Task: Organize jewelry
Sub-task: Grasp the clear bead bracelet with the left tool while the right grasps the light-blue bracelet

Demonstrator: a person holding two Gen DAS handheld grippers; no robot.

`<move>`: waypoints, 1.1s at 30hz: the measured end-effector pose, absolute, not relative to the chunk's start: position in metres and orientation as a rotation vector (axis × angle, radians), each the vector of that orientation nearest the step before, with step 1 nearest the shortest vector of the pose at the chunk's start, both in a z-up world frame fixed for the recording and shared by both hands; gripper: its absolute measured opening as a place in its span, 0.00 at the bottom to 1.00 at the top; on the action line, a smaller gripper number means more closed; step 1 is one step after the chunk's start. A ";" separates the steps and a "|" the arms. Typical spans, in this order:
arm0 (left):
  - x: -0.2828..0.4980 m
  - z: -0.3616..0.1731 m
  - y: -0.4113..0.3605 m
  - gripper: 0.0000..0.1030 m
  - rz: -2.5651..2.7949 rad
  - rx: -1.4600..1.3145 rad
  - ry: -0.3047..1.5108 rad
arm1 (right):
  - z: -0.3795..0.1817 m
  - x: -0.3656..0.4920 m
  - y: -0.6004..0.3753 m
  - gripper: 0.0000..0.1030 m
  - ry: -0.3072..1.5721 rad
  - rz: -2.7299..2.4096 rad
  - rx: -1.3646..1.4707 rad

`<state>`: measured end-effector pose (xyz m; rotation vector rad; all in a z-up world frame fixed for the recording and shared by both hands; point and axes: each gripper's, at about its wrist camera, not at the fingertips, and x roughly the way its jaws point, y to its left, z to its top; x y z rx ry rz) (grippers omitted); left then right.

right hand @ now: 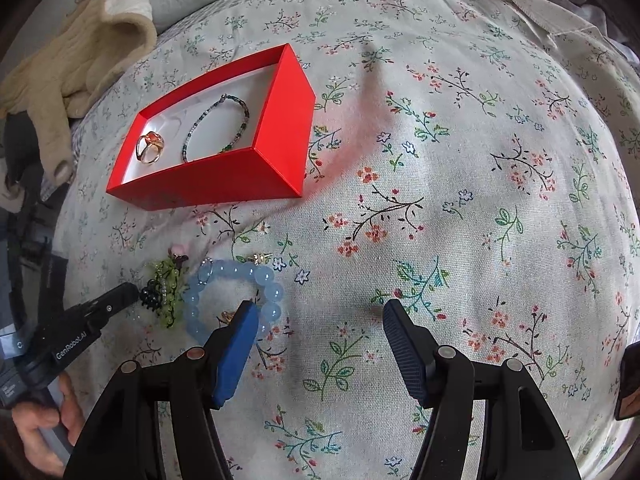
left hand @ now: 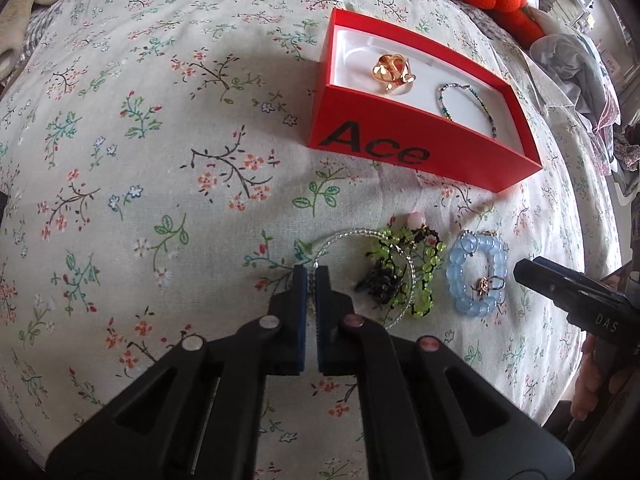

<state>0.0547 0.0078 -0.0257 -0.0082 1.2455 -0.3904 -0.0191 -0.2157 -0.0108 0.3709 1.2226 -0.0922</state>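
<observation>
Red box (left hand: 400, 140), pale blue bead bracelet (left hand: 476, 276), floral cream bedsheet (left hand: 160, 160).

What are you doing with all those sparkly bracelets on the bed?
A person is tidying jewelry into the red box using a gripper in each hand. A gold ring and a thin beaded bracelet already lie inside it. The left gripper is pinched shut on the clear beaded bracelet on the flowered bedspread. The right gripper is open, one of its fingers over the light blue bead bracelet. The green bead bracelet still waits outside.
</observation>
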 end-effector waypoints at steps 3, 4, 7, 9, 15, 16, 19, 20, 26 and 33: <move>0.055 -0.020 0.014 0.04 -0.392 -0.023 1.231 | -0.013 -0.015 -0.208 0.63 1.221 -0.094 0.347; 0.055 -0.018 0.016 0.04 -0.393 -0.029 1.226 | -0.015 -0.013 -0.205 0.63 1.223 -0.097 0.338; 0.054 -0.014 0.024 0.04 -0.394 -0.044 1.214 | -0.019 -0.009 -0.196 0.55 1.230 -0.106 0.289; 0.053 -0.013 0.027 0.04 -0.394 -0.045 1.213 | -0.020 -0.008 -0.190 0.43 1.224 -0.115 0.250; 0.047 -0.011 0.033 0.04 -0.400 -0.042 1.213 | -0.018 -0.006 -0.182 0.12 1.208 -0.079 0.226; 0.047 -0.011 0.033 0.04 -0.400 -0.043 1.213 | -0.018 -0.006 -0.181 0.12 1.205 -0.073 0.225; 0.044 -0.008 0.035 0.04 -0.405 -0.047 1.209 | -0.013 -0.009 -0.183 0.11 1.189 -0.052 0.248; 0.043 -0.006 0.035 0.04 -0.408 -0.050 1.206 | -0.011 -0.011 -0.185 0.11 1.183 -0.041 0.260; 0.040 0.005 0.035 0.04 -0.428 -0.064 1.179 | 0.014 -0.019 -0.181 0.11 1.127 0.010 0.284; 0.038 0.014 0.032 0.04 -0.441 -0.074 1.158 | 0.038 -0.026 -0.176 0.11 1.070 0.074 0.313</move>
